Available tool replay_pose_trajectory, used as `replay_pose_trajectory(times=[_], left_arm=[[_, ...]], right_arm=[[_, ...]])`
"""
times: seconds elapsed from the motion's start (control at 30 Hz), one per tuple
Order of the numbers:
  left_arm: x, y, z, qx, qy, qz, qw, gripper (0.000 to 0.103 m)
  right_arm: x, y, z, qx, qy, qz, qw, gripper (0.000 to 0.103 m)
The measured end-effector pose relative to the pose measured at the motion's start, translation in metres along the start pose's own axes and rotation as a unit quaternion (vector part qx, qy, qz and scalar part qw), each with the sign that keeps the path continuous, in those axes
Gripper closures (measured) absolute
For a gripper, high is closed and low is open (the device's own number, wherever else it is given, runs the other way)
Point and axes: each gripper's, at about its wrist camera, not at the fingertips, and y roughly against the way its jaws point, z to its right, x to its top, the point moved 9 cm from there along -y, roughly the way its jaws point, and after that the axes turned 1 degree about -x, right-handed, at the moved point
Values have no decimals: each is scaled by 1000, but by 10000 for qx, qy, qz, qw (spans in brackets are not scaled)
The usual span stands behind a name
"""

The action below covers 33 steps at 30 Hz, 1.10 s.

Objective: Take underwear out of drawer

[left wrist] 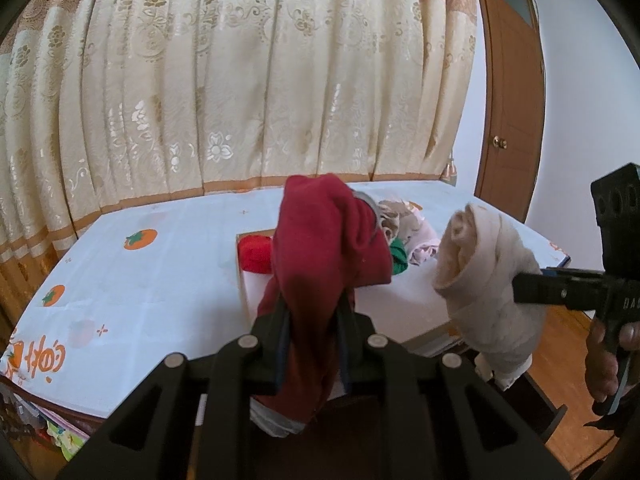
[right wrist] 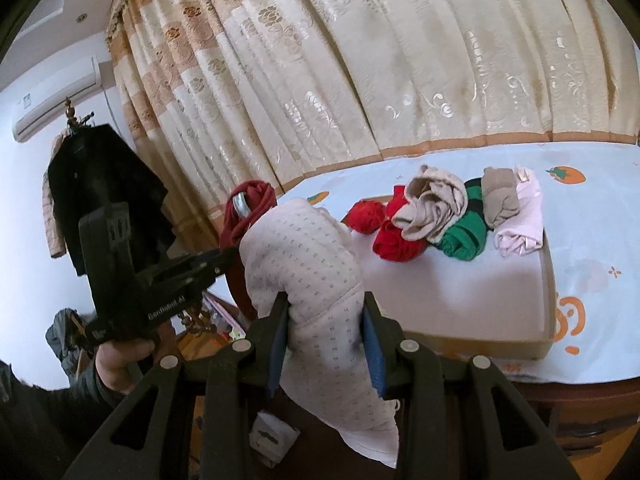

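My left gripper (left wrist: 314, 312) is shut on dark red underwear (left wrist: 324, 240), held up in the air above the table; it also shows in the right wrist view (right wrist: 244, 216). My right gripper (right wrist: 324, 320) is shut on rolled pale pink dotted underwear (right wrist: 308, 264), also held up; it shows cream-coloured in the left wrist view (left wrist: 484, 272). Both hang near the front of a white foam pad (right wrist: 460, 292) on the table. The drawer is not clearly in view.
Rolled garments lie on the pad: red (right wrist: 394, 232), beige (right wrist: 432, 204), green (right wrist: 464, 232), pale pink (right wrist: 520, 220). The table has a white cloth with orange fruit prints (left wrist: 140, 240). A curtain (left wrist: 240, 80) hangs behind. A door (left wrist: 508, 120) stands at right.
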Motion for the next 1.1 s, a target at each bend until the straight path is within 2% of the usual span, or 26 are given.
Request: replay_pose_trajectory(times=[0.27, 1.0, 1.1], left_arm=[[12, -7, -5, 27, 75, 75, 9999, 86], [24, -46, -34, 362, 126, -148, 9992, 86], [22, -49, -38, 385, 143, -183, 9990, 88]], right_arm=[[23, -7, -3, 56, -93, 182, 9998, 66], [71, -41, -10, 174, -313, 383, 9986, 66], [74, -45, -8, 156, -343, 373, 9986, 66]])
